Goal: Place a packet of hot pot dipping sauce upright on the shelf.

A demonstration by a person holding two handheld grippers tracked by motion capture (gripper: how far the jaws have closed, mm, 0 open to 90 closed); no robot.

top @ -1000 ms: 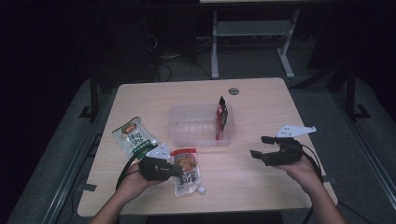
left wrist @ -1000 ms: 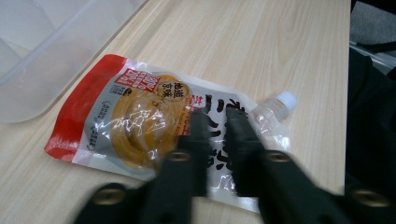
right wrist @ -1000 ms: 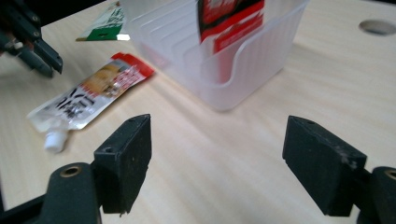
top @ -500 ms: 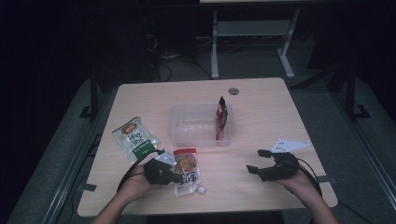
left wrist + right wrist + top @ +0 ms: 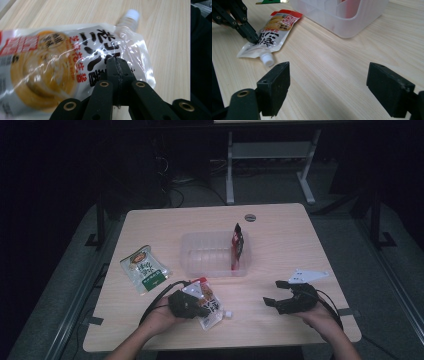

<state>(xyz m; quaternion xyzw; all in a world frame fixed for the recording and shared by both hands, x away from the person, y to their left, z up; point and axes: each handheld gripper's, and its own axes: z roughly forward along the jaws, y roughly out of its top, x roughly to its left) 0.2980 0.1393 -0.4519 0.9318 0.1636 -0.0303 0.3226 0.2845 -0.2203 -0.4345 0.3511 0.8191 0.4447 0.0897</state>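
Note:
A spouted pouch (image 5: pixel 211 301) with an orange picture and a white cap lies flat on the table near the front. My left gripper (image 5: pixel 202 309) rests on it, jaws shut and pinching the film near the spout end (image 5: pixel 117 65); the right gripper view shows those tips (image 5: pixel 253 38) pressed on the pouch (image 5: pixel 274 32). My right gripper (image 5: pixel 272 292) hovers low over bare wood at the front right. Its jaws have just been opening and stand wide, with nothing between them (image 5: pixel 332 87).
A clear plastic container (image 5: pixel 192 262) sits mid-table with a red packet (image 5: pixel 237 245) standing at its right end. A green-and-white packet (image 5: pixel 144 268) lies to the left. A round grommet (image 5: pixel 250 217) marks the table's far side.
My left gripper slid right from beside the pouch onto it. My right gripper sank and drew nearer the front edge.

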